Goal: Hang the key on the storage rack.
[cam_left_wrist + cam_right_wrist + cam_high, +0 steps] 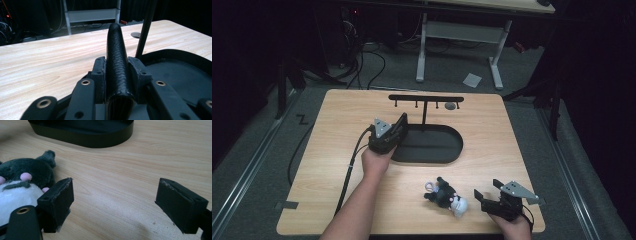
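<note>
Left gripper (117, 75) clamps black strap (116, 50); no legible writing.

A light wooden table (337, 150) with rounded corners stands on grey carpet (257, 145), lit brightly from above while the room around it falls into near darkness. Beyond its far edge stands a second desk on a white metal frame (459, 35), its two legs ending in long feet. Black cables (362, 60) lie tangled on the floor at the far left, near dark equipment. A small pale scrap (472, 79) lies on the carpet by the right leg. Metal rails (242, 185) run along the floor on both sides.
</note>
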### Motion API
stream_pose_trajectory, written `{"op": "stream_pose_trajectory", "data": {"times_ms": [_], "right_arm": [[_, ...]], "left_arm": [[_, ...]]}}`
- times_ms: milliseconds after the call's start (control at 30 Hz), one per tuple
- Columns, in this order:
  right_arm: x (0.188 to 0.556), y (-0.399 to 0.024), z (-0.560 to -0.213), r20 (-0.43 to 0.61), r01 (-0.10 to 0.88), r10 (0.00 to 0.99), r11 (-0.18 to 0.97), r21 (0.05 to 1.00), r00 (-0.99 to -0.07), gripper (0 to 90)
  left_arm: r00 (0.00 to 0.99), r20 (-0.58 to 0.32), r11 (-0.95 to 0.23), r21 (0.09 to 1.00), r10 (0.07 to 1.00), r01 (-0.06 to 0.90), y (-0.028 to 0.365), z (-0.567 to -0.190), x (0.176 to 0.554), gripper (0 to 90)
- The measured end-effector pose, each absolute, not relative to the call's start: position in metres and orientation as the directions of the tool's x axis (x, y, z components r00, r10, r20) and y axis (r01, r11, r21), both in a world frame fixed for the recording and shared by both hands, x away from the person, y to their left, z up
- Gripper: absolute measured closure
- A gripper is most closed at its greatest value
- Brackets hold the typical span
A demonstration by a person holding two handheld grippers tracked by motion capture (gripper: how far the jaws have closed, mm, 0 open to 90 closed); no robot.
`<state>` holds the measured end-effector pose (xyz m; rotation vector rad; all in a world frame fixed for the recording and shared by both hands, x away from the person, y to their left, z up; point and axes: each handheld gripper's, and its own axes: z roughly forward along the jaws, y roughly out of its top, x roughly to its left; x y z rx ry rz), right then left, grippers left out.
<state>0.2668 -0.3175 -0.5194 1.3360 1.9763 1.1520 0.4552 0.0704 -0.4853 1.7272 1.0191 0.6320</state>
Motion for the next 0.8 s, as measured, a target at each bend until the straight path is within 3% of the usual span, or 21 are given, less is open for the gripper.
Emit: {"op": "stream_pose_trajectory", "data": {"times_ms": [233, 467, 800], "right_arm": [[0.267, -0.317, -0.519, 0.062, 0.501, 0.913, 0.164, 0.850, -0.404, 15.0], [0.267, -0.316, -0.518, 0.061, 0.499, 0.911, 0.166, 0.851, -0.408, 15.0], [0.267, -0.316, -0.519, 0.065, 0.504, 0.910, 0.166, 0.848, -0.410, 15.0]], "left_arm": [[0.504, -0.078, -0.108, 0.937, 0.860, 0.331, 0.080, -0.479, 0.446, 59.4], [0.502, -0.095, -0.084, 0.943, 0.860, 0.321, 0.083, -0.477, 0.437, 72.8], [0.559, -0.113, -0.084, 0.946, 0.821, 0.314, 0.056, -0.480, 0.431, 74.4]]}}
